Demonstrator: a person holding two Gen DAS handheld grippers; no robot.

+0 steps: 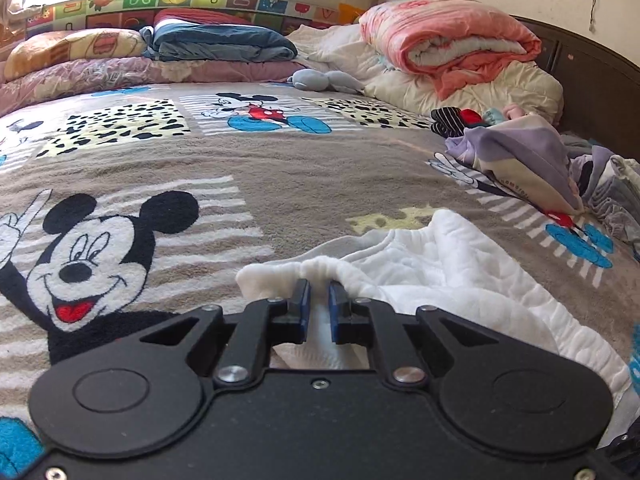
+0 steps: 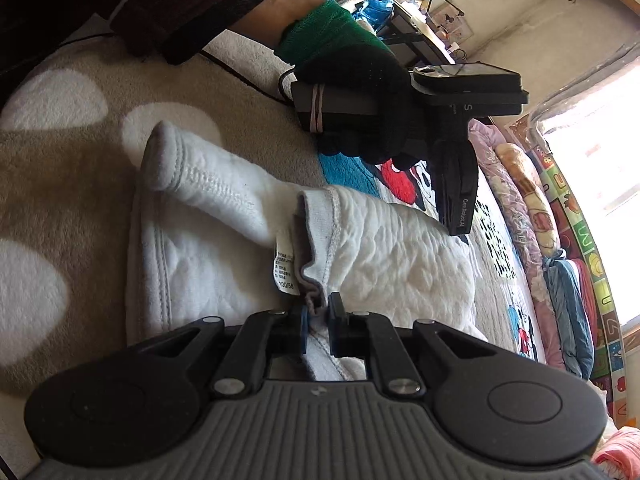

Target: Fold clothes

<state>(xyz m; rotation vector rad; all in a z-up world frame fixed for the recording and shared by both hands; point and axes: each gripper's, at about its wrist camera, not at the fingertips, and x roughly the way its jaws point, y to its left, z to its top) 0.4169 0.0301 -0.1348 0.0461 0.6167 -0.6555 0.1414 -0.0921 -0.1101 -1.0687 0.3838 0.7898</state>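
Note:
A white quilted garment (image 1: 460, 264) lies on the bed's cartoon-mouse blanket (image 1: 248, 172). My left gripper (image 1: 319, 294) is shut on a bunched edge of the garment, with white cloth pinched between its blue pads. In the right wrist view the same white garment (image 2: 384, 256) lies with a ribbed sleeve (image 2: 200, 176) stretched toward the upper left and a care label (image 2: 283, 268) hanging at its hem. My right gripper (image 2: 318, 307) is shut on the grey-trimmed hem beside that label. The left gripper (image 2: 456, 196) shows there too, held in a black-gloved hand (image 2: 360, 80), pointing down onto the garment.
A heap of unfolded clothes (image 1: 532, 160) sits at the bed's right side. Folded quilts, a blue one (image 1: 220, 42) and a pink one (image 1: 452, 40), line the far edge under a bright window. A dark headboard (image 1: 592, 92) borders the right. A sleeve (image 2: 132, 4) crosses the right wrist view's top.

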